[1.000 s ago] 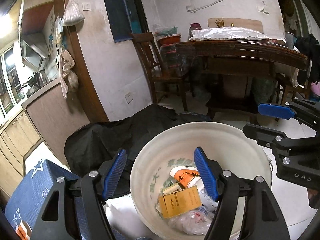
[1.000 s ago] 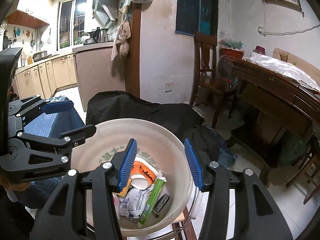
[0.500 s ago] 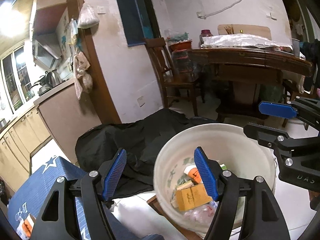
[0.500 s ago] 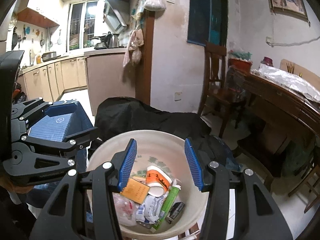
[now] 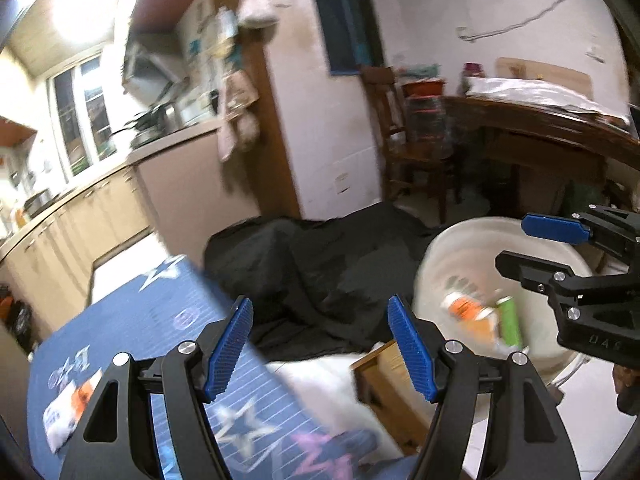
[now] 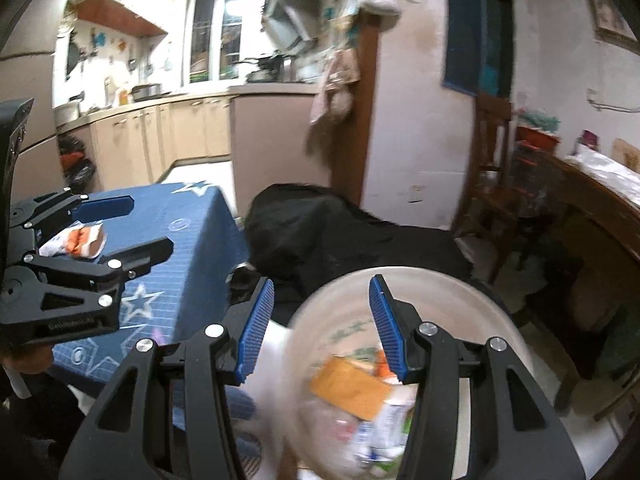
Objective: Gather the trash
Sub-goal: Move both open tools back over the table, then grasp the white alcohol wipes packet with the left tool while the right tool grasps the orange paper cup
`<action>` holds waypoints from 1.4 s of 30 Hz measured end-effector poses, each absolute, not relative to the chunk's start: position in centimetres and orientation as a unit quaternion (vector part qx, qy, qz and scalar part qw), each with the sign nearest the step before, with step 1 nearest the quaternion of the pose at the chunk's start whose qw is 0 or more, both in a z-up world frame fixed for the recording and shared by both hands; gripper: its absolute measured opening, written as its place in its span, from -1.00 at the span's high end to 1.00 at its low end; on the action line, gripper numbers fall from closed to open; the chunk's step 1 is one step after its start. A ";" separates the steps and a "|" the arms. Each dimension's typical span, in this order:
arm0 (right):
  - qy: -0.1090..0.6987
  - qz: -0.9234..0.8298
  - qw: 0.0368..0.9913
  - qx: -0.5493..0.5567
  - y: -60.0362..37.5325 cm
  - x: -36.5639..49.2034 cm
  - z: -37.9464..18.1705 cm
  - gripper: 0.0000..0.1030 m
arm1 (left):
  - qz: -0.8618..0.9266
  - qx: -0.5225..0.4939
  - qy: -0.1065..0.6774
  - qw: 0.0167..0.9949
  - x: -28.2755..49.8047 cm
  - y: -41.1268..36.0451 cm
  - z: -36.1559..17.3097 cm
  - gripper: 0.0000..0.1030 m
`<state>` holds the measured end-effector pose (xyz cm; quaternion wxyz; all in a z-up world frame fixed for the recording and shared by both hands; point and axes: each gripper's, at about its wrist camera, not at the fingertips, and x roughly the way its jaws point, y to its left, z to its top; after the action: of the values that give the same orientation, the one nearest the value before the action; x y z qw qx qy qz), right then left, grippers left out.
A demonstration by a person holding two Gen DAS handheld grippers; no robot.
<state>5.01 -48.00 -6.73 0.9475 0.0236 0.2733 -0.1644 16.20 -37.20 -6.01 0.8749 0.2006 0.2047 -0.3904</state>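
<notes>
Both the left gripper point(image 5: 320, 344) and right gripper point(image 6: 320, 326) gape empty; the crumpled orange-and-white wrapper point(image 6: 78, 240) on the blue star-patterned tablecloth point(image 6: 180, 232) looks light and soft, best pinched across its bunched middle.

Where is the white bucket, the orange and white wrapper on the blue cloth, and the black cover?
white bucket point(image 6: 420, 280): right wrist view, on its inner back wall.
orange and white wrapper point(image 6: 78, 241): right wrist view, on its middle.
black cover point(image 5: 320, 264): left wrist view, on its draped middle.
</notes>
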 end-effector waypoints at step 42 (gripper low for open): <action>0.423 0.272 0.863 0.042 -22.3 34.8 -15.8 -0.64 | -0.377 0.278 0.304 0.829 41.6 -2.2 -14.8 -0.47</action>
<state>34.85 -22.27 -15.83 0.8630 0.0416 0.4234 0.2724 41.65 -2.21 -14.79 0.8294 0.2782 0.3040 -0.3772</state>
